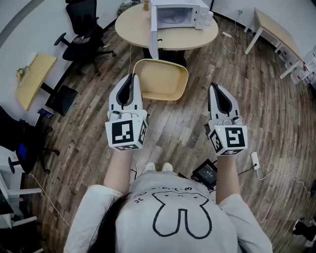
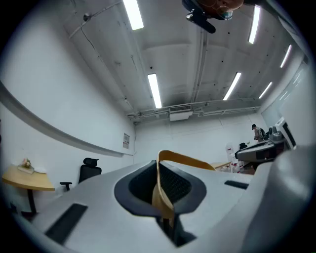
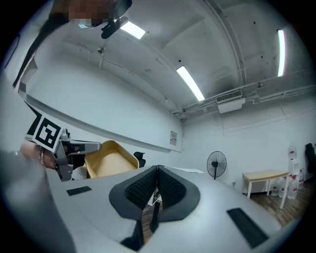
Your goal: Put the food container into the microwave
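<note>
The left tool pinches the near rim of the tan container, with the thin edge caught between its pads. The container hangs in the air above the wood floor, tilted, its hollow facing the person. The right tool is pressed together with nothing between its pads, and it sits level beside the left one, apart from the container. Ahead, the white microwave stands on a round surface with its door swung open. A black chair stands left of the surface.
</note>
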Action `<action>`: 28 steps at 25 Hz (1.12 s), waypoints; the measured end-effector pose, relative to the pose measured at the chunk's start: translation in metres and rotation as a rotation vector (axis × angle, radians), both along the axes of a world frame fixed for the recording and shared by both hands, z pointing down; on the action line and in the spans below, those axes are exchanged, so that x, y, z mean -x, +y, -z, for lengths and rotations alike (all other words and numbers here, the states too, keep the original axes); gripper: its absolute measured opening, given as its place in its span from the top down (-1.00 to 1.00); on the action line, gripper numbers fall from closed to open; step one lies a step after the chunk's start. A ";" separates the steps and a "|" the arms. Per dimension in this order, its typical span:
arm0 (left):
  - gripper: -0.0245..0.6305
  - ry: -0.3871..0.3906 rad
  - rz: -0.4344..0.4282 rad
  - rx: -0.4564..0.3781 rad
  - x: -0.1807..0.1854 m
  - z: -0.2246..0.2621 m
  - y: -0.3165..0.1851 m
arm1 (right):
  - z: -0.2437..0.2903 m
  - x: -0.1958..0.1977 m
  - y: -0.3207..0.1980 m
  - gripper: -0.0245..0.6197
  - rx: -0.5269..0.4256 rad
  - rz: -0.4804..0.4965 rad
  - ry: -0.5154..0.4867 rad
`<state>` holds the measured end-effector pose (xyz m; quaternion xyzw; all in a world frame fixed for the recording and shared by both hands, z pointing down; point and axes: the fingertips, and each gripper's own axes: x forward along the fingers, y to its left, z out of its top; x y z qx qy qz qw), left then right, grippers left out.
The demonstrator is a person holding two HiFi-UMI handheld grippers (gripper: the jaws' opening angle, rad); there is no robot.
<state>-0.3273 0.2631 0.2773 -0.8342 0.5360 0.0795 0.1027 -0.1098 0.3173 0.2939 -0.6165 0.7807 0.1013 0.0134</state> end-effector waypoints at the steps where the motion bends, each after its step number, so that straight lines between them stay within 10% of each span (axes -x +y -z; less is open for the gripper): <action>1: 0.86 -0.001 0.000 -0.001 -0.002 0.000 0.001 | 0.001 -0.002 0.001 0.83 -0.004 -0.001 0.006; 28: 0.86 0.022 0.003 -0.030 -0.040 0.001 -0.084 | 0.001 -0.042 -0.080 0.83 -0.020 -0.008 0.011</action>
